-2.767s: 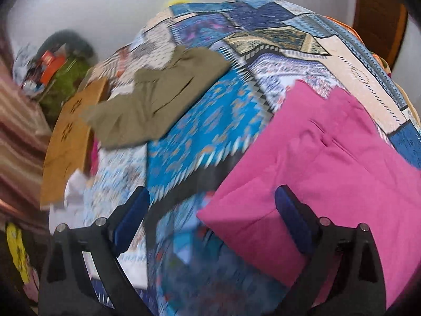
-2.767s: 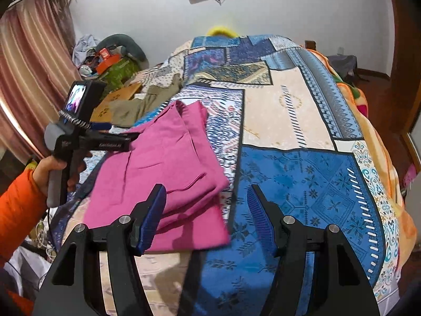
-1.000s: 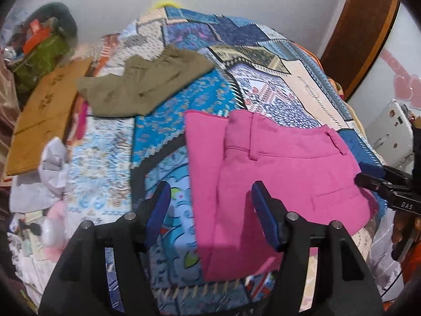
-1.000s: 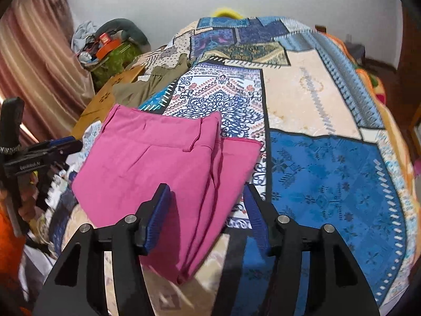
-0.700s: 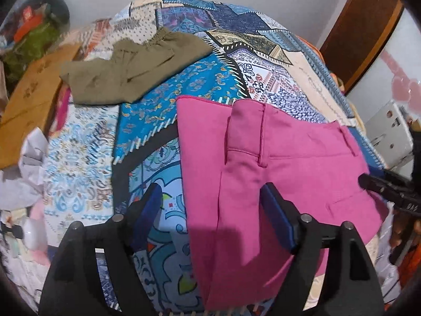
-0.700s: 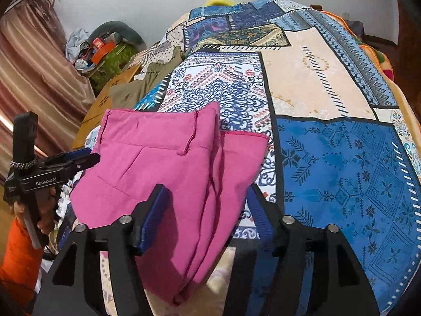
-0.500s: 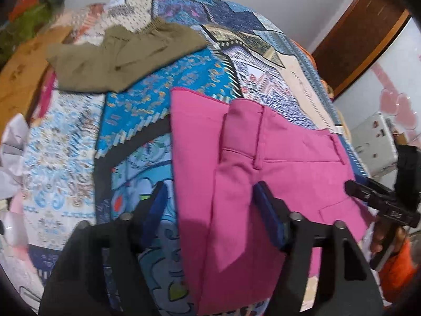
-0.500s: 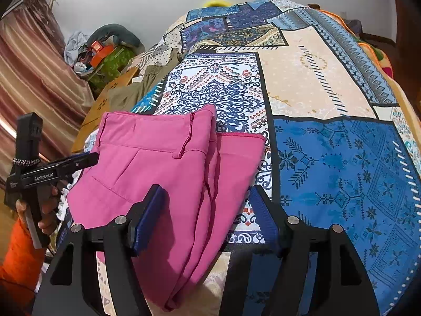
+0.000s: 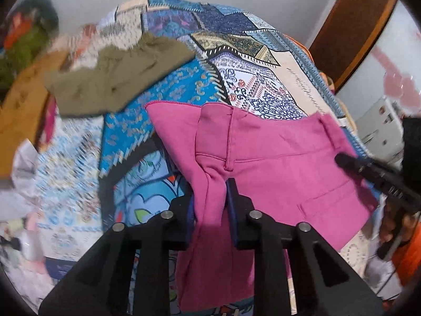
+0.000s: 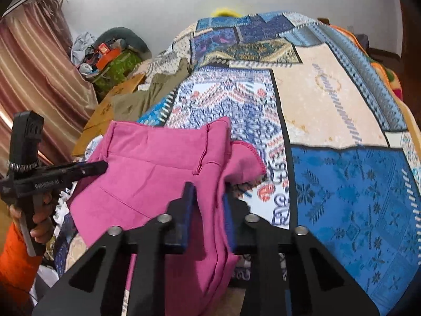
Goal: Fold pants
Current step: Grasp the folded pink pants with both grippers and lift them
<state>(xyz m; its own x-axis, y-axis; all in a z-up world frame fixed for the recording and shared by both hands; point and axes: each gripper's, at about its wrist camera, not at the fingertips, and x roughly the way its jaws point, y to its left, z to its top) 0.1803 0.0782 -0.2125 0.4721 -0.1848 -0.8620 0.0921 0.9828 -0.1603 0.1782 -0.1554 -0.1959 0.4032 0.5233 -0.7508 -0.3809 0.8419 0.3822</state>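
Patchwork bedspread (image 10: 329,110), striped curtain (image 10: 34,79) and white wall (image 10: 136,2) behind.

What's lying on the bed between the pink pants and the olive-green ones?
Only bare patterned bedspread separates the pink pants from the olive pants, seen in the left wrist view.

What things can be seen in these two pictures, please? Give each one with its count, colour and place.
pink pants: one, pink, folded at the near end of the bed, pinched by both tools
olive pants: one, olive green, farther up the bed, on its left side
bedspread: one, blue and cream patchwork, covering the bed
curtain: one, striped brown, far left
cardboard: brown, beside the bed's left edge
left tool: one, black with blue pads, shut on the pants' fold
right tool: one, black with blue pads, shut on the pants' fold
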